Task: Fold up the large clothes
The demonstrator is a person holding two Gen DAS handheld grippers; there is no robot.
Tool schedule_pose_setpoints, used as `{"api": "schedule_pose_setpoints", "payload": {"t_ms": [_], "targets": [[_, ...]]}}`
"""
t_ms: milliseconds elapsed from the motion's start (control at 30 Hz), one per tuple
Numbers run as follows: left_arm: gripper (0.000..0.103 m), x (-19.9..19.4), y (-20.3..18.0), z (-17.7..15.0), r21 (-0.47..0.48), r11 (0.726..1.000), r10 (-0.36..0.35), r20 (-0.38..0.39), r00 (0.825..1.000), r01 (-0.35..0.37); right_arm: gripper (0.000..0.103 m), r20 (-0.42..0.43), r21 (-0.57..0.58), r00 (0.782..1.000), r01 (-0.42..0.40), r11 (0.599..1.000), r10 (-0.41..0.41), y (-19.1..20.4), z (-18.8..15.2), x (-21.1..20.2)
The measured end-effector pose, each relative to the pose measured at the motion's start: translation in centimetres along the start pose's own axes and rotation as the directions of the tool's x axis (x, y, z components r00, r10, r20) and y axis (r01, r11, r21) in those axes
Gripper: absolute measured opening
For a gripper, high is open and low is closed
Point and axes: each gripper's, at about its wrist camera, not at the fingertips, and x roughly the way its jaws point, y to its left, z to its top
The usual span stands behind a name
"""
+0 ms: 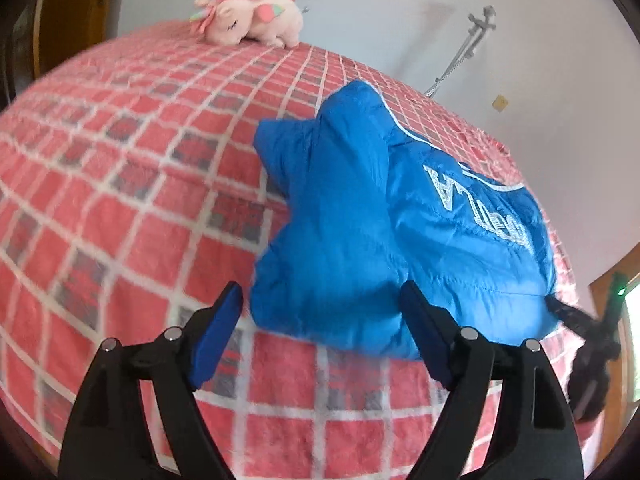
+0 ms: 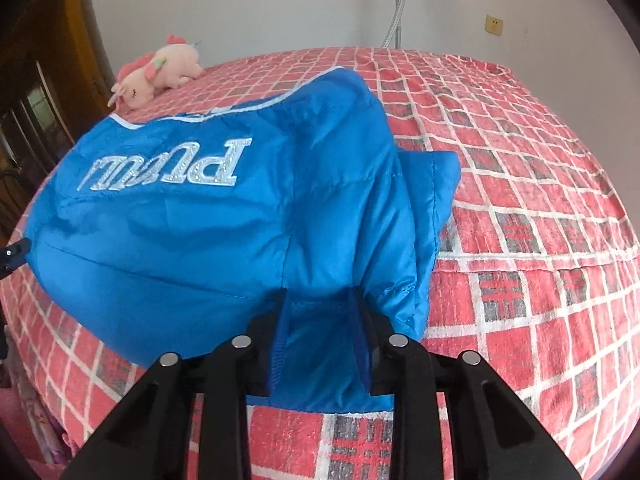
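A: Entry. The blue puffer jacket lies bunched on the bed, on the red checked blanket near its front edge, lettering side up. A pink plush toy sits at the far end of the bed, well apart from the garment.

B: Claw states?

A: The left claw is spread wide. Its right pad stands against the jacket's near edge, its left pad over bare blanket; nothing is pinched. The right claw is drawn narrow on a fold of the jacket's near hem, with blue cloth filling the gap between the pads. I read that as a pinch on the fabric.

B: Handling estimate?

A: Thin, glossy quilted shell, puffed with fill. Judged light, soft and springy, so folds will tend to reopen unless pressed flat. The surface looks slick, so a shallow pinch on a single layer may slide out.

B: Where to take hold, then?

A: At stitched edges: hem, side seam, or the white-piped trim, where layers are doubled and a ridge gives the pads something to catch. Avoid the middle of a puffed panel, since it would only compress. The fuzzy blanket may drag on the cloth, so lifting seems better than sliding.

B: Fragility?

A: Low, though the sparkly lettering is best kept off the pads.
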Motion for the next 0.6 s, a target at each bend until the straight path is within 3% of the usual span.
{"api": "schedule_pose_setpoints", "payload": {"t_ms": [400, 500, 567, 600], "targets": [[0.086, 4.6, 2.1, 2.0, -0.137, 0.981, -0.147, -0.074, 0.986, 0.136, 0.029, -0.018, 0.048, 1.0, -0.023, 0.999, 0.024, -0.6, 0.2, 0.0], [0.072, 5.2, 1.9, 2.6, -0.13, 0.98, -0.162, -0.069, 0.984, 0.152, 0.029, -0.025, 0.054, 0.999, -0.029, 0.998, 0.03, -0.7, 0.3, 0.1], [0.051, 5.4, 1.5, 2.8, -0.125, 0.975, -0.193, -0.078, 0.978, 0.182, 0.029, -0.03, 0.058, 0.999, -0.032, 0.998, 0.034, -0.8, 0.4, 0.1], [0.048, 5.3, 1.3, 2.8, -0.12, 0.974, -0.201, -0.077, 0.977, 0.191, 0.029, -0.033, 0.059, 0.999, -0.032, 0.998, 0.034, -0.8, 0.4, 0.1]]}}
